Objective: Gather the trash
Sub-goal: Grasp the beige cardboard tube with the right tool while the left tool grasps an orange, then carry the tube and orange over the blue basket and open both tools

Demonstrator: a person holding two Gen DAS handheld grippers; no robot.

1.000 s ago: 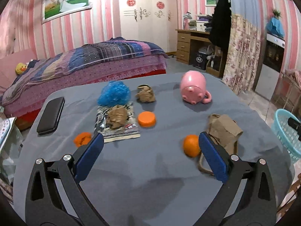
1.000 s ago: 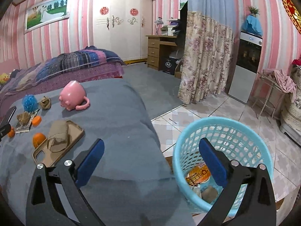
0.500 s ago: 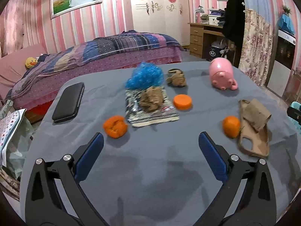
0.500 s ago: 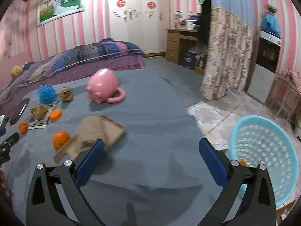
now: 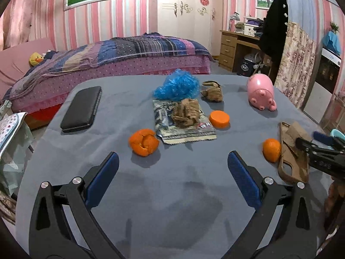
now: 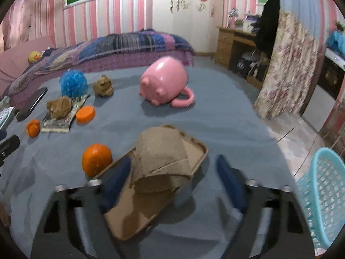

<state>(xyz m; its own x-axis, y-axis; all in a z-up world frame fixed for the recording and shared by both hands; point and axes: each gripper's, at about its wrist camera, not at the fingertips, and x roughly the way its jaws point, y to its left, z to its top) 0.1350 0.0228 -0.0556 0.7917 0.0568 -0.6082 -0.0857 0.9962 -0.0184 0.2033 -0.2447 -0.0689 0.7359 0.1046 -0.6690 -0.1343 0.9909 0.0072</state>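
**A:** What fills your views?

**B:** The grey-blue table (image 5: 172, 205) spans both frames. In your right wrist view, the light blue basket (image 6: 323, 196) sits at the lower right edge, off the table. The pink pig mug (image 6: 163, 82) lies on its side above centre.

**A:** And the trash?

**B:** A flattened brown paper bag (image 6: 161, 157) lies on a tan phone case (image 6: 138, 218) at lower centre, with a whole orange (image 6: 96, 158) just to its left. In your left wrist view, a printed wrapper (image 5: 183, 127) carries a brown paper wad (image 5: 186, 113); the blue plastic clump (image 5: 176, 87) sits above it and the orange peel (image 5: 144, 142) lower left.

**A:** Your tongs?

**B:** Your right gripper (image 6: 173, 178) has just been closing; its jaws are half-narrowed astride the bag, and blur hides whether the pads press it. Your left gripper (image 5: 172, 172) is wide, nothing between its jaws.
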